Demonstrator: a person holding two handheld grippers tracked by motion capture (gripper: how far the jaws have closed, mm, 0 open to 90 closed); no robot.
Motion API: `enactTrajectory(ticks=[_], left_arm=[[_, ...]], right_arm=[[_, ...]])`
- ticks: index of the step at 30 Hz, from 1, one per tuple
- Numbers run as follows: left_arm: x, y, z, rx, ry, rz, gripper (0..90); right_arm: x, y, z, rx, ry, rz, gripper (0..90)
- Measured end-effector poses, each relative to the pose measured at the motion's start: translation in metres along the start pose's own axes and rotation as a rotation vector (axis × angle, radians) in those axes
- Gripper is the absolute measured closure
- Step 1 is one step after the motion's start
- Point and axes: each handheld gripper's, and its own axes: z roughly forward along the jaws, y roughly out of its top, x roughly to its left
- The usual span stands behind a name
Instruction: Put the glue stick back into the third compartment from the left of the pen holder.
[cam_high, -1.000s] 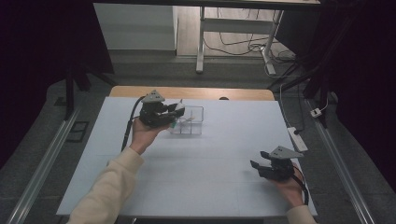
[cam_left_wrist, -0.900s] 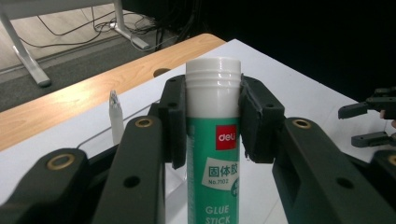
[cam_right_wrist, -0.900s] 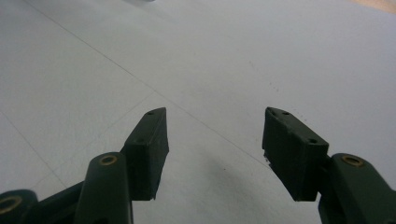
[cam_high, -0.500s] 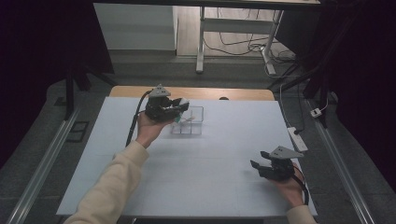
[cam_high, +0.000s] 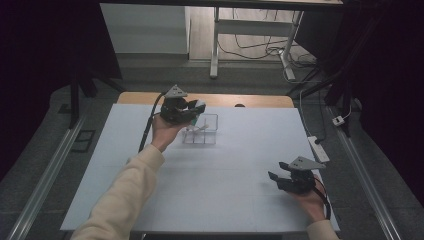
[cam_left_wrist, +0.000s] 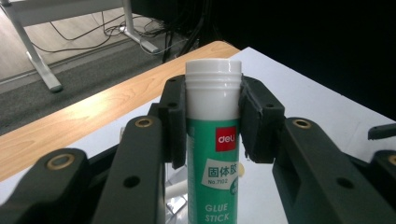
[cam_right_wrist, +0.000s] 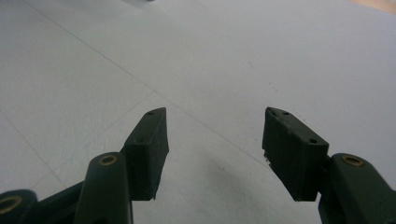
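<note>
A green and white glue stick (cam_left_wrist: 214, 140) with a white cap stands upright between the jaws of my left gripper (cam_left_wrist: 212, 122), and both pads press on its sides. From above, the left gripper (cam_high: 196, 109) hovers over the far left part of a clear plastic compartment box (cam_high: 209, 134), with the glue stick's pale end (cam_high: 199, 106) poking out. My right gripper (cam_high: 273, 176) rests low near the table's front right, jaws apart. Along its own jaws, the right gripper (cam_right_wrist: 215, 149) has only bare white tabletop between the pads.
The white table top (cam_high: 220, 175) lies on a wooden desk whose edge (cam_high: 260, 101) shows at the back. A white power strip (cam_high: 318, 148) lies at the right edge. Behind the table are a desk frame (cam_high: 215, 45) and floor cables (cam_high: 260, 47).
My left gripper has carried the glue stick a little away from the person and upward, over the clear box. The right gripper has stayed where it was.
</note>
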Motion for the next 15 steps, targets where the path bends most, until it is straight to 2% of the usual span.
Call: enactTrajectory(ticks=[15], left_arm=[[0.002,0.012,0.016,-0.015,0.011,0.015,64.6]], right_arm=[[0.000,0.000,0.001,0.007,0.002,0.004,39.9]])
